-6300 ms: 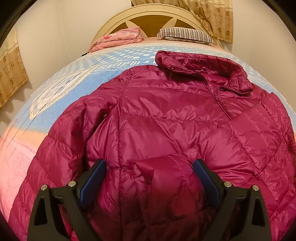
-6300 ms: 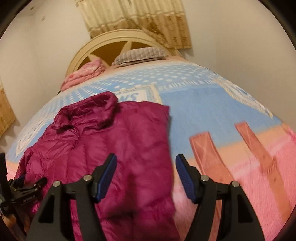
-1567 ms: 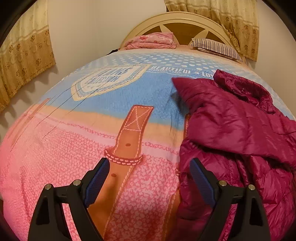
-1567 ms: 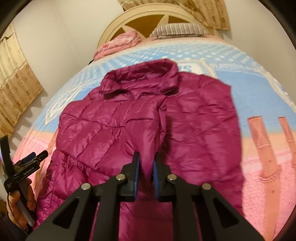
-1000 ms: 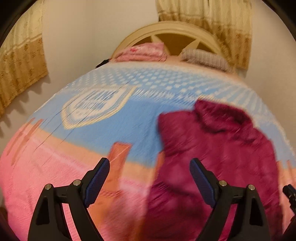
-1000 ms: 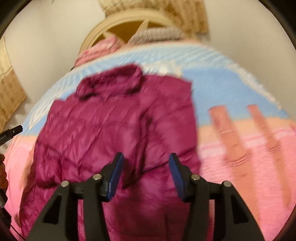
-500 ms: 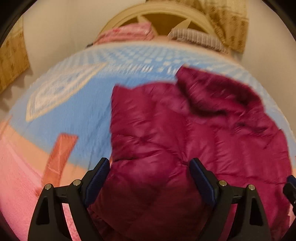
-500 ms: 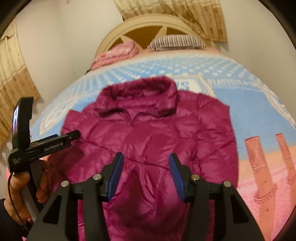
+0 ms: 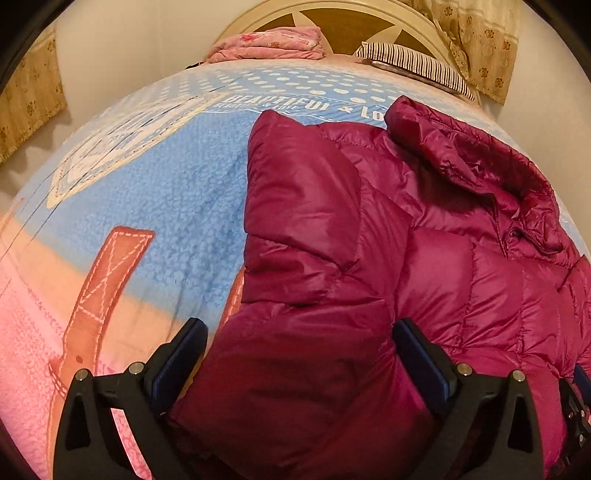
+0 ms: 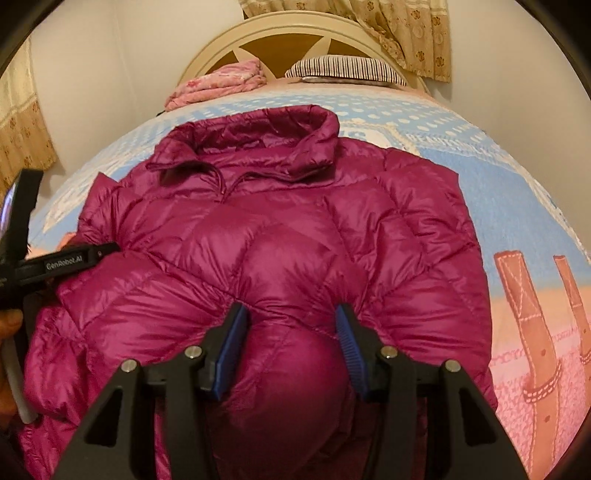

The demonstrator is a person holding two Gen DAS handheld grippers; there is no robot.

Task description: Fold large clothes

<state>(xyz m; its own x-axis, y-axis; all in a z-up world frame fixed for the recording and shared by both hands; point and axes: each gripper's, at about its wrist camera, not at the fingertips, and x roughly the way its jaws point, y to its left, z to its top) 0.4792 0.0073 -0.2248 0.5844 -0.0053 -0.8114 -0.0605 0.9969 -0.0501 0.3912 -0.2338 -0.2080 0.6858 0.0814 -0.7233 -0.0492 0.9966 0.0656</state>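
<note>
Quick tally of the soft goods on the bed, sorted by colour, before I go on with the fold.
Magenta: 1, the down jacket
Pink: 1, the folded blanket by the headboard
Striped dark and white: 1, the pillow
Blue, peach and pink print: 1, the bedspread under the jacket
Total: 4

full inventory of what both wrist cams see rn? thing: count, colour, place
puffer jacket: 1, magenta, spread on the bed, collar toward the headboard, sleeves folded in
blanket: 1, blue, peach and pink print, covering the bed
headboard: 1, cream and brown, far end
striped pillow: 1, dark and white, by the headboard
folded bedding: 1, pink, beside the pillow
curtains: tan floral, on the walls
left gripper: 1, black, blue-padded fingers, open over the jacket's left side
right gripper: 1, same, open astride a jacket bulge
</note>
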